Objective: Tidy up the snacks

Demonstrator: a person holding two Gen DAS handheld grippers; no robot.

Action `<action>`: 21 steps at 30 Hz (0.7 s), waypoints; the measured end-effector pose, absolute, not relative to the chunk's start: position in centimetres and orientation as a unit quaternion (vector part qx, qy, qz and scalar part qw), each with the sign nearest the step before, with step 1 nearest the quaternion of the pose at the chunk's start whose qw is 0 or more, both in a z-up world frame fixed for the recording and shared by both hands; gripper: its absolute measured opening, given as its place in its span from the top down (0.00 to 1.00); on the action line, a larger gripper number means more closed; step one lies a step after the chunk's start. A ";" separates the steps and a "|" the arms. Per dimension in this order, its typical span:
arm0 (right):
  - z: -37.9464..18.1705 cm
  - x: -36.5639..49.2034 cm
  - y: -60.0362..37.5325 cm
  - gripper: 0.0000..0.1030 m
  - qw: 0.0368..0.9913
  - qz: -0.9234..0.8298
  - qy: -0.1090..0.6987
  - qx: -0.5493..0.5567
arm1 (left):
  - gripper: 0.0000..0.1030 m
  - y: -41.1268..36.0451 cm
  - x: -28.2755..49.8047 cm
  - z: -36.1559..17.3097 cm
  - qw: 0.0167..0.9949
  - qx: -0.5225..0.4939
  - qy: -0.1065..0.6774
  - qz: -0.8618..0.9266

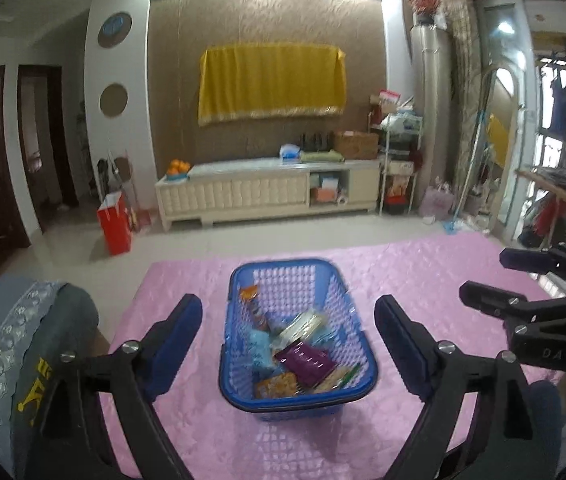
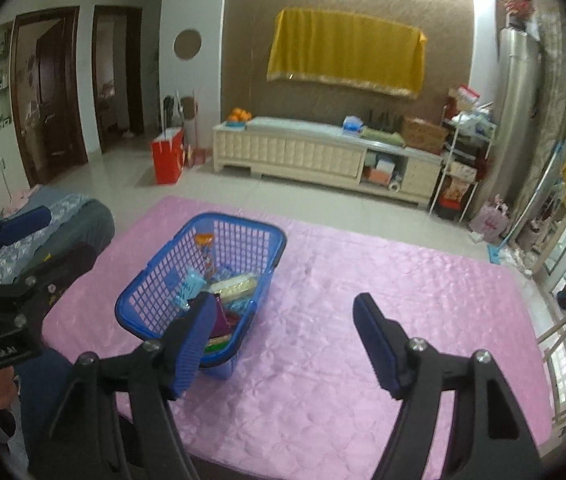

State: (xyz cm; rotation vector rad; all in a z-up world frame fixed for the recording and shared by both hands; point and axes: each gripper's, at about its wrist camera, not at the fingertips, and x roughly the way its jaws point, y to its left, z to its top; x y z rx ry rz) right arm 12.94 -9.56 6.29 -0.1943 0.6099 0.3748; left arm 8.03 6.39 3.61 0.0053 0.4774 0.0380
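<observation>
From the left wrist: the left tool point(image 1: 288, 344) hangs with its jaws wide apart and nothing between them, framing a blue basket point(image 1: 357, 394) that stands on the pink-covered tabletop point(image 1: 423, 280); inside the basket lie snack packets, among them a purple packet point(image 1: 309, 363), a light-blue packet point(image 1: 259, 347), an orange packet point(image 1: 250, 293) leaning on the far-left wall and a clear-wrapped pack point(image 1: 302, 325); the right tool point(image 1: 483, 274) enters from the right edge, jaws spread, empty.

From the right wrist: the right tool point(image 2: 283, 346) is wide and holds nothing, above the tabletop point(image 2: 403, 280); the basket point(image 2: 279, 242) sits to its left, the near corner partly hidden behind the left finger point(image 2: 189, 344); the left tool point(image 2: 49, 234) shows at the left edge, jaws apart, beside a grey cushion point(image 2: 87, 216).
</observation>
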 end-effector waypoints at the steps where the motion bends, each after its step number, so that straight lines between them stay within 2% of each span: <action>1: 6.5 12.6 -9.8 0.25 0.934 0.183 0.294 -0.091 | 0.11 6.1 7.6 4.1 0.973 0.001 0.231 0.017; 3: 7.3 11.8 -10.5 0.19 0.936 0.188 0.287 -0.075 | 0.01 5.6 7.1 4.8 0.973 0.005 0.229 0.021; 6: 8.2 10.6 -11.5 0.07 0.943 0.185 0.268 -0.064 | 0.01 4.7 5.9 5.9 0.976 0.013 0.218 0.023; 10: 9.4 9.3 -12.0 0.00 0.952 0.182 0.241 -0.055 | 0.00 3.8 4.4 7.2 0.979 0.011 0.204 0.018; 21: 10.8 6.4 -12.6 0.00 0.965 0.173 0.192 -0.049 | 0.00 2.5 1.7 8.5 0.982 0.004 0.188 0.014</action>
